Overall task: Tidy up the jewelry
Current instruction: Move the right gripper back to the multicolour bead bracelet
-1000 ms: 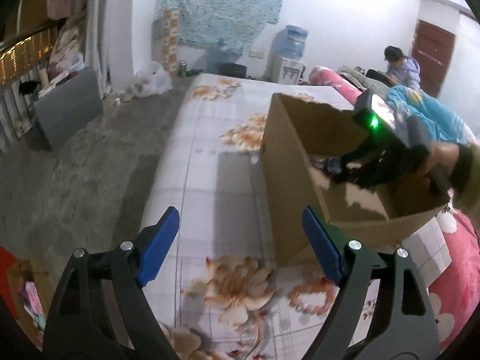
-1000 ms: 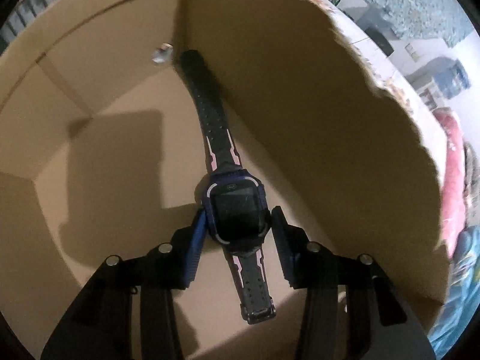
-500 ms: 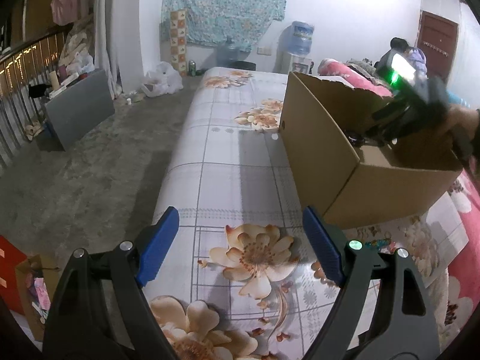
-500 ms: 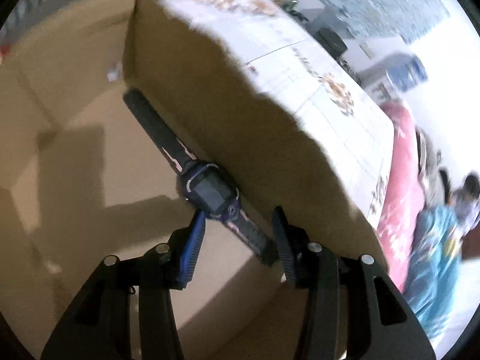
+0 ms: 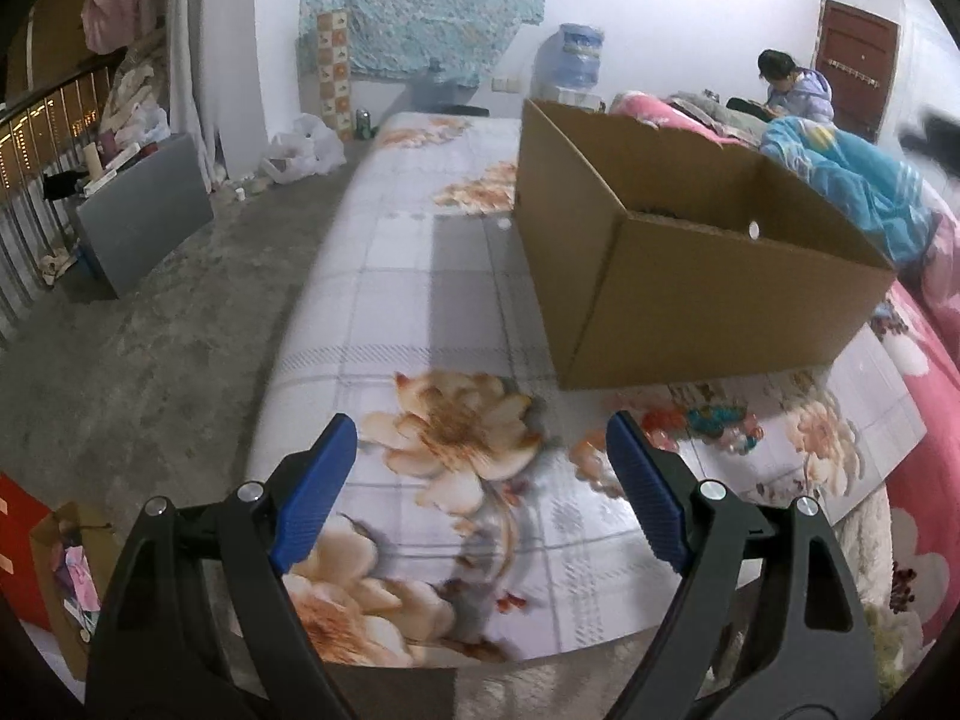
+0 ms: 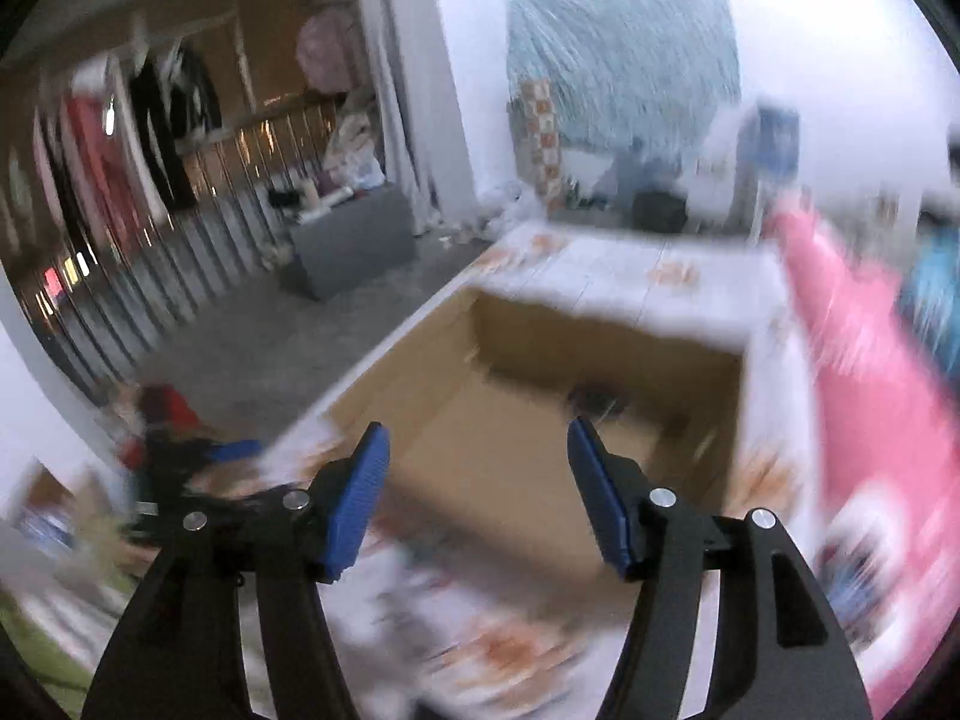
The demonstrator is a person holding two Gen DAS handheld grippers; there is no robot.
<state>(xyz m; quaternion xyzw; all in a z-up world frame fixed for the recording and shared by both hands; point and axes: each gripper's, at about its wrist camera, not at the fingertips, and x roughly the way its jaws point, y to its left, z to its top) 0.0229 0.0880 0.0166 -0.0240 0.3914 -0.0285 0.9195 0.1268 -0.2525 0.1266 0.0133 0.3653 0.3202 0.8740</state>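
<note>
right gripper (image 6: 477,480) withdrawn above box (image 6: 540,420), seemingly empty

Cardboard box (image 5: 708,294) blocks bedsheet (image 5: 420,300) right.

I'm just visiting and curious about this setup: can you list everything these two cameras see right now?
Cardboard box: one, brown, open-topped, on the bed.
Bed sheet: one, pale grid with orange flowers, under the box.
Beaded jewelry: one small cluster, red, teal and clear, on the sheet in front of the box.
Dark item: one, blurred, inside the box; cannot identify.
Blankets: pink and blue, right of the box.
Water dispenser: one, blue bottle, by the wall.
Seated person: one, far right.
Left tool: blue pads, open, empty.
Right tool: blue pads, open, empty.
</note>
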